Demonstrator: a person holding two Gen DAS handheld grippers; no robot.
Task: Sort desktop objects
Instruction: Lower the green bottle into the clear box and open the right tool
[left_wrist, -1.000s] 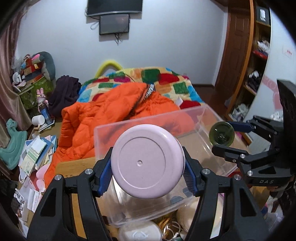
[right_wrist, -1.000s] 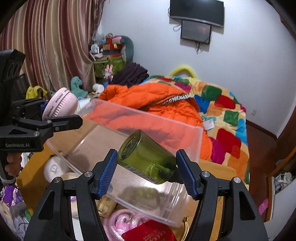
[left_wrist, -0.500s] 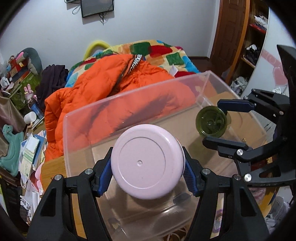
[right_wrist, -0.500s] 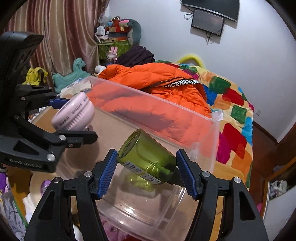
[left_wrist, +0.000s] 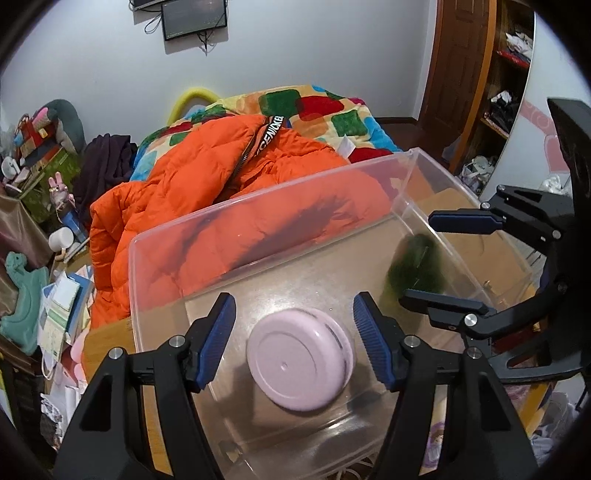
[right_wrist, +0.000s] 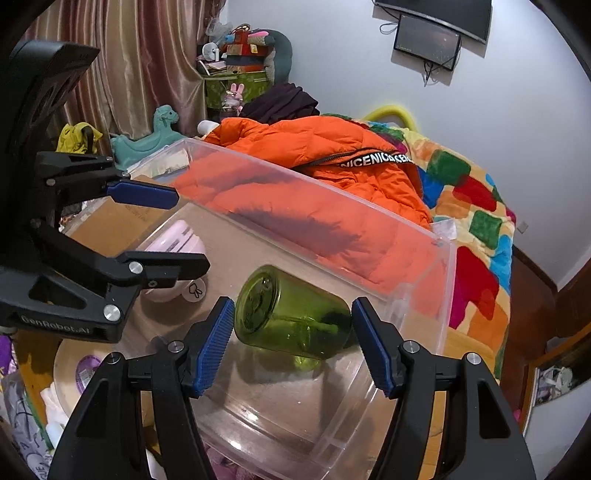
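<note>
At the far left, a cluttered floor with papers (left_wrist: 59, 310) and a teal toy horse (right_wrist: 147, 138) is seen, well apart from the work. Next, the left tongs (left_wrist: 294, 338) are held above a clear plastic bin (left_wrist: 258, 206) with their blue pads spread wide; nothing is pinched between them. Below the gap, a pink round container (left_wrist: 299, 363) is seen inside the bin, slightly tilted and a little blurred, so it cannot be told whether it is at rest on the bottom. It is judged that the tongs are placed over the bin so that the container lands inside its walls rather than on the surface.

Further right, in the same bin, a green glass jar (right_wrist: 291, 326) is found on its side, its base turned toward the camera in the right wrist view. In the left wrist view it appears only as a blurred green shape near the bin's right wall. The right tongs (right_wrist: 293, 345) are spread on either side of the jar, and no contact by the pads can be made out. The jar and the container are kept well apart within the bin.

Behind the bin, an orange jacket (left_wrist: 207, 177) is laid over a patchwork blanket (right_wrist: 476, 206) on the bed. Both objects are judged to be sorted; a clean lift of both tongs is what remains.
</note>
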